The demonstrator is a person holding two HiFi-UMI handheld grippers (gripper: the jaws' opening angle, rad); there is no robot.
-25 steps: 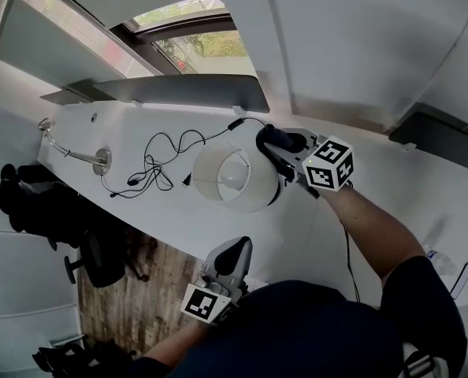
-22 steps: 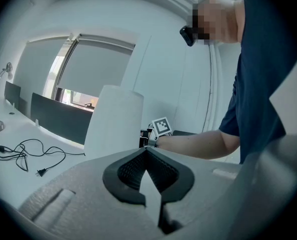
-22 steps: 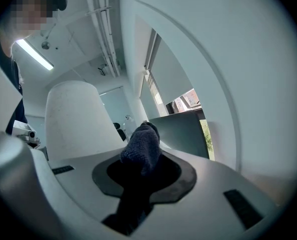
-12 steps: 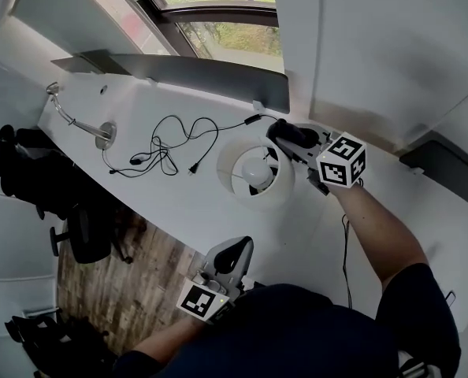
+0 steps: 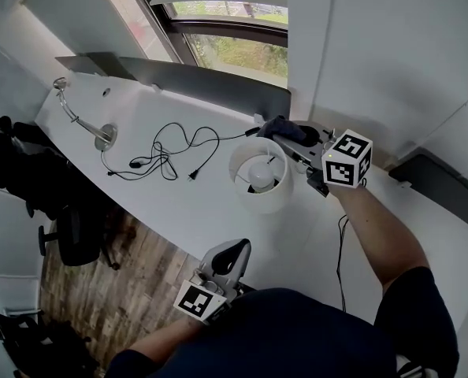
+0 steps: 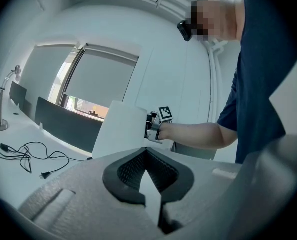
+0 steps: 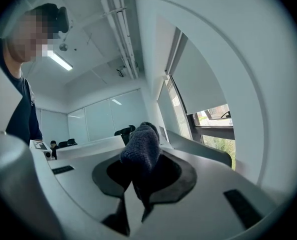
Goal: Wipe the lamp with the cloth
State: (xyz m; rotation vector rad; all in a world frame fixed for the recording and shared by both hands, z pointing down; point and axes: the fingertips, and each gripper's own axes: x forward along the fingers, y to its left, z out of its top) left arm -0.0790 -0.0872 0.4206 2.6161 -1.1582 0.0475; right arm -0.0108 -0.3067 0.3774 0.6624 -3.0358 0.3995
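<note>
The lamp [image 5: 259,199] stands on the white desk, and I look down into its white shade at the bulb [image 5: 262,178]. My right gripper [image 5: 287,135] is shut on a dark knitted cloth [image 5: 280,126], held at the shade's far right side; contact with the shade cannot be told. In the right gripper view the cloth [image 7: 141,148] bulges out between the jaws of the right gripper [image 7: 140,176]. My left gripper [image 5: 234,250] hangs low near my body, shut and holding nothing. The left gripper view looks past the left gripper [image 6: 147,156] at the shade [image 6: 119,129].
A tangled black cable [image 5: 168,151] lies on the desk [image 5: 195,211] left of the lamp. A metal desk lamp [image 5: 83,122] stands at the far left. A grey partition [image 5: 206,77] and the window run along the back. Black chairs [image 5: 57,231] stand beside the desk.
The right gripper has carried the cloth from the shade's right side round toward its far side. The head view has shifted. The left gripper has stayed put.
</note>
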